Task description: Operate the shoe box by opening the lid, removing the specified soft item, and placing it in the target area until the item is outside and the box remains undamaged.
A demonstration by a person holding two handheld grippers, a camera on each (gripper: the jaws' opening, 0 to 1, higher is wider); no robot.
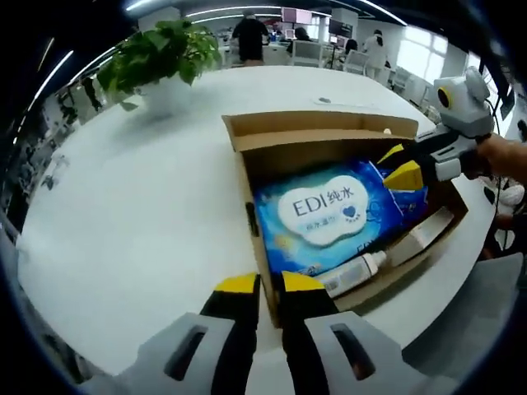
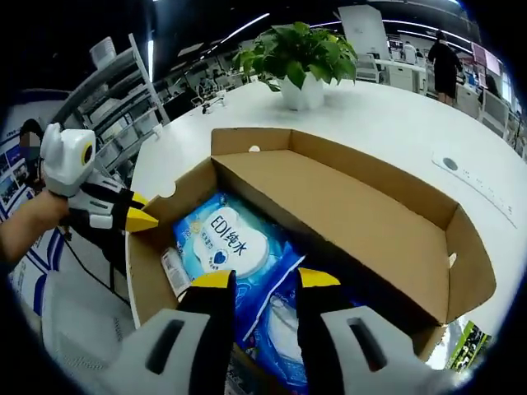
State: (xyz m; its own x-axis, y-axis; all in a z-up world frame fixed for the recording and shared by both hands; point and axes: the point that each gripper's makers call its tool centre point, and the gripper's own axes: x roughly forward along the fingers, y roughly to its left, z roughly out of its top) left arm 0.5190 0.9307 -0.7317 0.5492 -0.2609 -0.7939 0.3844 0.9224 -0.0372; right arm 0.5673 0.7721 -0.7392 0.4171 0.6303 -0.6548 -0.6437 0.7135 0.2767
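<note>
My shoe box (image 2: 346, 214) open on the white surface (image 1: 140, 206), blue wipes pack (image 2: 235, 255) marked "EDI 纯水" inside beside a white tube (image 1: 354, 271), my right claw (image 2: 257, 280) spread over the pack's near edge, my left claw (image 1: 261, 284) slightly parted at the box wall, potted plant (image 2: 300, 58) far behind.

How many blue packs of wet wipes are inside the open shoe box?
2. One wipes pack with the white label lies flat in the shoe box. A second pack lies beside it, under the right tongs. More may be hidden beneath.
</note>
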